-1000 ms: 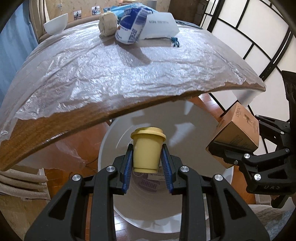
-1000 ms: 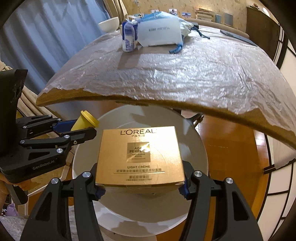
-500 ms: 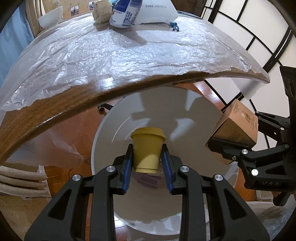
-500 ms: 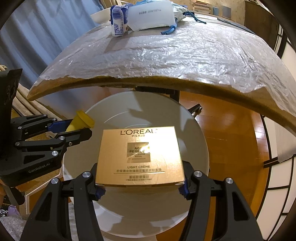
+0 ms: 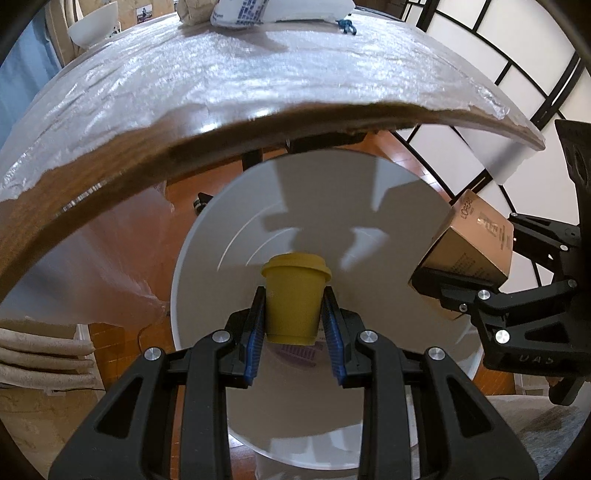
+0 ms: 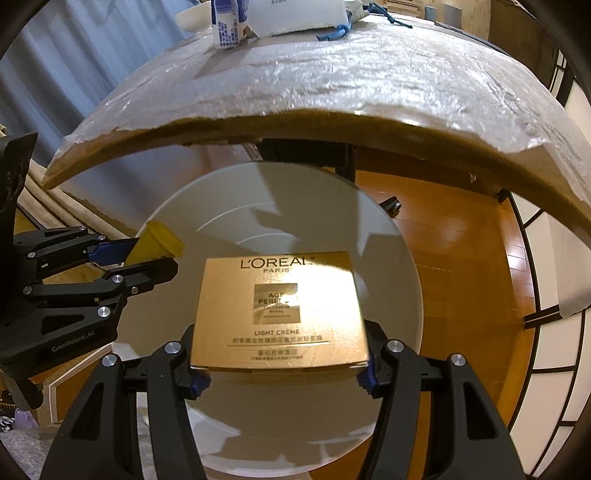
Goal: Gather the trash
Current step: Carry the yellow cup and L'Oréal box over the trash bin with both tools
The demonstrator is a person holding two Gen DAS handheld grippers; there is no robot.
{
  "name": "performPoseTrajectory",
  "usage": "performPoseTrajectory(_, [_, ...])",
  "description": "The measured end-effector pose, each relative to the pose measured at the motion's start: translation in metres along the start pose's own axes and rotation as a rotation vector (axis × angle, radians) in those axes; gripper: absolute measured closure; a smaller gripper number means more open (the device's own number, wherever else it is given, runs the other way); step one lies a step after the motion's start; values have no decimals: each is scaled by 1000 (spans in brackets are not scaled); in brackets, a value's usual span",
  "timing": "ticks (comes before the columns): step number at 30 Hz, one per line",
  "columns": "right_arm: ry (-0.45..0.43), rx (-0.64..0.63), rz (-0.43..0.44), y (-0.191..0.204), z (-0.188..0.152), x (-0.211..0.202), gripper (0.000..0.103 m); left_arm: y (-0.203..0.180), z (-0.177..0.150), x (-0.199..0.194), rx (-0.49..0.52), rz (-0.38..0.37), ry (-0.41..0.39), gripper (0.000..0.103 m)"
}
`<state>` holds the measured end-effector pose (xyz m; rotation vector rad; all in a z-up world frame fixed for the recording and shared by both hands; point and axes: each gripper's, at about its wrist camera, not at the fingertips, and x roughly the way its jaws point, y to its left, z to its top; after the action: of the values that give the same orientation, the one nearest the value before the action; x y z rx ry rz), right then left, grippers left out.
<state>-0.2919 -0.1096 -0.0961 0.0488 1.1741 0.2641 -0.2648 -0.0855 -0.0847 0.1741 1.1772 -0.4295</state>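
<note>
Left gripper (image 5: pixel 294 317) pinches a small yellow plastic cup with a lid (image 5: pixel 293 295), blue pads tight on both sides of its body, cup upright in that view. Right gripper (image 6: pixel 282 373) is clamped on a gold cardboard cosmetics box (image 6: pixel 280 314) (L'Oréal print, top face toward the camera), jaws pressing its two side edges. Both items hang over the mouth of a round white waste bin (image 5: pixel 391 206); in the right wrist view the cup sits at the bin's left rim, in the left wrist view the box sits at its right rim. Bin interior shows a purple label at the bottom, partly hidden by the cup. Beyond the bin: edge of a wooden table covered with crinkled clear plastic sheet (image 6: pixel 369 85), orange wood floor under it. Far end of table: white bowl (image 5: pixel 92 27), blue-and-white printed packet (image 6: pixel 226 22), white pouch with blue drawstring (image 6: pixel 303 14).
</note>
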Motion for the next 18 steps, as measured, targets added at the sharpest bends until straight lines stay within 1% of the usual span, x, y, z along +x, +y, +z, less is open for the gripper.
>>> performPoseTrajectory(6, [17,4,-11,0,2,6,44,-2,3,14,3,2,16,71])
performPoseTrajectory(18, [31,9,-36,-2,4,17,44,-7,5,16,20,6,33,71])
